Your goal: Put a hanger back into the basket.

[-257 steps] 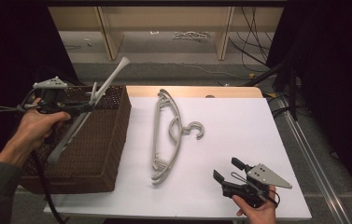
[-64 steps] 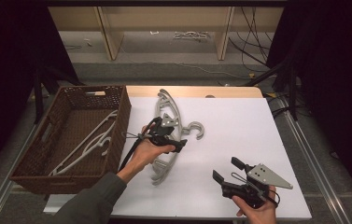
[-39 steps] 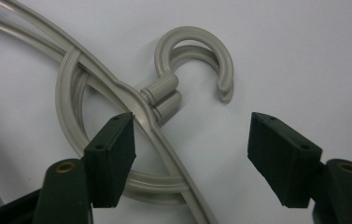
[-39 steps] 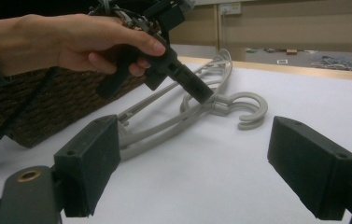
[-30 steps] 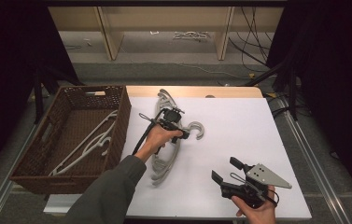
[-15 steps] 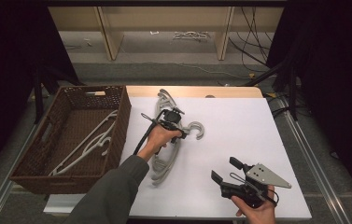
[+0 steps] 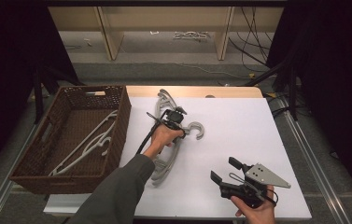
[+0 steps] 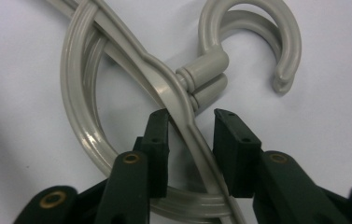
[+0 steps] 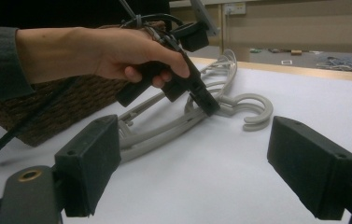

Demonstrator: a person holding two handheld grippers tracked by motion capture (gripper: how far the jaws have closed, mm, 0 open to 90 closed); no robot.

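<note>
Two grey plastic hangers (image 7: 163, 169) lie stacked on the white table (image 7: 239, 121), hooks (image 7: 197, 130) pointing right. My left gripper (image 7: 181, 127) is down at their neck. In the left gripper view it (image 8: 190, 122) stands open, jaws on either side of the top hanger's arm (image 8: 183, 116) just below the neck (image 8: 202, 69). The right gripper view shows the same hand and gripper (image 9: 207, 104) resting on the hangers (image 9: 164, 133). My right gripper (image 7: 225, 170) sits open and empty near the front edge, pointing left toward the hangers (image 9: 201, 163).
A brown wicker basket (image 7: 123, 115) stands at the table's left with a grey hanger (image 7: 92, 142) lying inside. Wooden shelving legs and cables are on the floor beyond the table. A dark frame borders the right side.
Earlier the left gripper held a hanger over the basket; that hanger now lies in it. The left hand crossed to the table's hangers and settled at their neck. The right gripper stayed put.
</note>
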